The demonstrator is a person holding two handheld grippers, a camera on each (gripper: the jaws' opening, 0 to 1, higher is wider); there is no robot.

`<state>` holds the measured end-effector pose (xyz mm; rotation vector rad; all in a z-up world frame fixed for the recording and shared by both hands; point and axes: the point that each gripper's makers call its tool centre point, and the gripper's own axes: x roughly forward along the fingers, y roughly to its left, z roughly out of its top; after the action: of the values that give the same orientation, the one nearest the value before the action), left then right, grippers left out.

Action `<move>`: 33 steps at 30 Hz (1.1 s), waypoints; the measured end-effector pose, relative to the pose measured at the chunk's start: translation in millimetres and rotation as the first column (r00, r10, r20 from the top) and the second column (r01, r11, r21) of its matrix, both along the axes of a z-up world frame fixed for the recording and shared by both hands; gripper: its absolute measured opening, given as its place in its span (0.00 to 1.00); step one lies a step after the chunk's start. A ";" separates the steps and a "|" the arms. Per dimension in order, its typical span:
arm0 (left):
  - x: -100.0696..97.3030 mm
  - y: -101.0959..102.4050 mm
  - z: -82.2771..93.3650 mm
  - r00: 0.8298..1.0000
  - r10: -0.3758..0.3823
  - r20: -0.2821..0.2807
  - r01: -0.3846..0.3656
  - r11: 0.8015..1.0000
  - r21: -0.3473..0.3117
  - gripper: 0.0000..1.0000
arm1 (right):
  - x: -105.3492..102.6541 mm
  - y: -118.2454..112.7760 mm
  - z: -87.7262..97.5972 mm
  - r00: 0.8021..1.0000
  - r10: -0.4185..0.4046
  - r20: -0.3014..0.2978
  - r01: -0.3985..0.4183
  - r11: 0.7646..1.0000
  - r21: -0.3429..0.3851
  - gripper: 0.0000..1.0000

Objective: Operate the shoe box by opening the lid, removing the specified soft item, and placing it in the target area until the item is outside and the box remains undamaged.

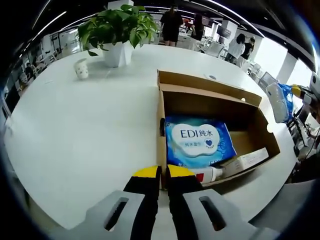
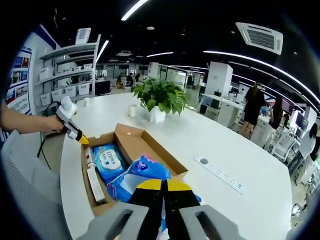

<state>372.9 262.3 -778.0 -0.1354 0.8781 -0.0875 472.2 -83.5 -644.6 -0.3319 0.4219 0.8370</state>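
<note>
Right gripper [image 2: 163, 186] pinching a blue soft pack [image 2: 142, 172], lifted just above the open shoe box [image 2: 167, 159], directly ahead. Left gripper [image 1: 163, 175] pressed together, empty, at the box's near wall. Target area not identifiable.

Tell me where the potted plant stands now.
In the left gripper view the potted plant stands on the white table, beyond the open box, with a small cup at its left.

1. Shoe box [image 1: 215, 127] lies on table [image 1: 85, 135], lid open.
2. Wipes pack [image 1: 199, 141] lies inside box, beside a tube [image 1: 207, 174].
3. Potted plant [image 1: 118, 31] and cup [image 1: 81, 68] stand beyond the box.
</note>
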 end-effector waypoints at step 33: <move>0.1 0.2 0.5 1.000 0.012 0.005 -0.012 1.000 -0.010 0.03 | 10.5 -97.3 -22.2 0.995 -0.094 -0.030 0.093 0.995 -0.047 0.00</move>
<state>373.0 262.4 -777.5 -0.1500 0.8718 -0.0806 482.7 -180.8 -666.8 -0.3384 0.4837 0.7429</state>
